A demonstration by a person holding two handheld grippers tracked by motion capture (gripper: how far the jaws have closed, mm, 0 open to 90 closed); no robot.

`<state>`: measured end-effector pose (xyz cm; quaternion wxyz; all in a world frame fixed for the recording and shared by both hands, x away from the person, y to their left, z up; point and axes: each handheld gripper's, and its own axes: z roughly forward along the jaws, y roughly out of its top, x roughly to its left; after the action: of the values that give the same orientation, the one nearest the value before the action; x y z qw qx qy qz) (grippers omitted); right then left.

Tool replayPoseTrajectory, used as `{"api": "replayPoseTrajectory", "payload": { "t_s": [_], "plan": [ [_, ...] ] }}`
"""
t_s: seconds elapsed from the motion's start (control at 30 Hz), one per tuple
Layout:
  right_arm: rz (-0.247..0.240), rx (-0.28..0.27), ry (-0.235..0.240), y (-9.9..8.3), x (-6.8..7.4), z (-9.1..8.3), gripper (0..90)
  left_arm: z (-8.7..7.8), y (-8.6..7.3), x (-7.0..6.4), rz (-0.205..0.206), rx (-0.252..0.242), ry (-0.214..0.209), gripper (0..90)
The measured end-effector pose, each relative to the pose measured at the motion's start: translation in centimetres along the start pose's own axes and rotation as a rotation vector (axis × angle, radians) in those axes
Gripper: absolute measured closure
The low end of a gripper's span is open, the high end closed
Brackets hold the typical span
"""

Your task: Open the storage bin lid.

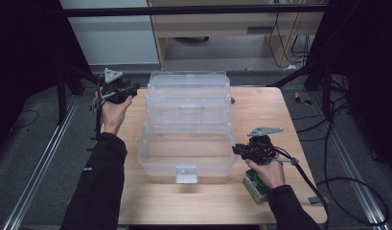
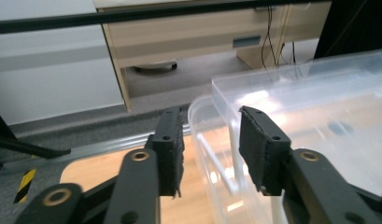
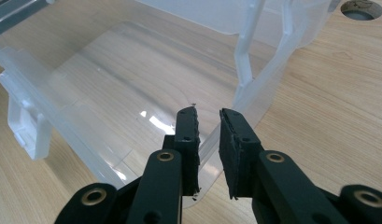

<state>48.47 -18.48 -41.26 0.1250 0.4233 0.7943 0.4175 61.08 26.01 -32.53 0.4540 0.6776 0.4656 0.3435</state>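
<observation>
A clear plastic tiered box (image 1: 186, 129) stands open in the middle of the wooden table (image 1: 275, 115), with its trays stepped back towards the far edge. My left gripper (image 1: 135, 89) is at the far left corner of the top tray (image 2: 319, 107). Its jaws are open, with the tray's corner rim between the pads (image 2: 172, 144). My right gripper (image 1: 236, 149) is at the near right corner of the bottom bin (image 3: 100, 88). Its jaws are open by a narrow gap over the bin's rim. The bin holds nothing.
A small green and white box (image 1: 254, 185) lies on the table under the right hand. A round cable hole (image 3: 361, 7) sits in the tabletop beyond the box's hinge arm (image 3: 247, 60). A wooden cabinet (image 2: 188, 32) stands on the floor beyond the table.
</observation>
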Motion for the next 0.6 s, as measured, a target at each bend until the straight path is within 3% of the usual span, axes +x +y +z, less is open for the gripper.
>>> {"api": "replayPoseTrajectory", "payload": {
  "t_s": [0.07,0.2,0.37,0.6],
  "plan": [
    [0.000,0.000,0.001,0.0,0.0,0.0,77.7,-1.5,-0.8,0.0,-0.001,-0.008,-0.017,55.5],
    [0.000,0.001,0.001,0.0,0.0,0.0,77.6,-2.8,-1.4,0.0,0.020,0.005,-0.021,53.4],
    [0.000,0.002,0.000,0.0,0.0,0.0,77.6,-5.5,-2.4,-0.4,0.030,0.000,-0.064,51.7],
    [0.002,0.002,0.001,0.0,0.0,0.0,77.6,-7.6,-4.2,-0.8,0.025,0.022,-0.097,51.8]
  ]
}}
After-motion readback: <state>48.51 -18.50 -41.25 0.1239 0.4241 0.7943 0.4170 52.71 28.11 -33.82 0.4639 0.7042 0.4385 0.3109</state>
